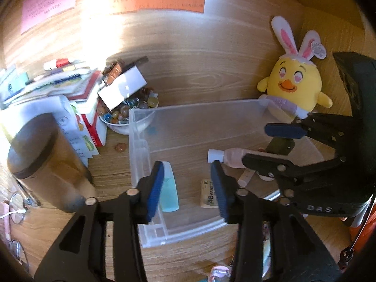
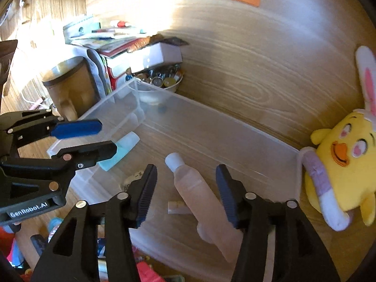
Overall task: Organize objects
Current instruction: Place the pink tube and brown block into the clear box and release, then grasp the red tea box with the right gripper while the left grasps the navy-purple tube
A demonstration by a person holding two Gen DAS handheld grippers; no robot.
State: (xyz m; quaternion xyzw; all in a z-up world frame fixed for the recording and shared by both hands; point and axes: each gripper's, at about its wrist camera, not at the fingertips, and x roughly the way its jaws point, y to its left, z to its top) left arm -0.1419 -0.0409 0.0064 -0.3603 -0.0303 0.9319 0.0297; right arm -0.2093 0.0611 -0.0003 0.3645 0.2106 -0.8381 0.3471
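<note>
A clear plastic bin point(image 1: 195, 108) point(image 2: 225, 127) lies on the wooden desk. Inside lie a pale pink tube with a white cap point(image 1: 231, 156) point(image 2: 199, 188), a teal tube point(image 1: 169, 188) point(image 2: 122, 149), an eraser point(image 1: 208, 193) and a small stick point(image 2: 177, 208). My left gripper point(image 1: 188, 188) point(image 2: 91, 138) is open and empty, hovering over the bin between the teal tube and the eraser. My right gripper point(image 2: 186, 192) point(image 1: 268, 143) is open, its jaws on either side of the pink tube and apart from it.
A yellow chick plush with bunny ears point(image 1: 293, 84) point(image 2: 345, 162) sits against the bin's right end. A bowl of marbles point(image 1: 127, 110) point(image 2: 162, 80), stacked books and boxes point(image 1: 70, 87), and a brown lidded cup point(image 1: 37, 145) point(image 2: 68, 87) crowd the left. Small clutter lies near the front edge.
</note>
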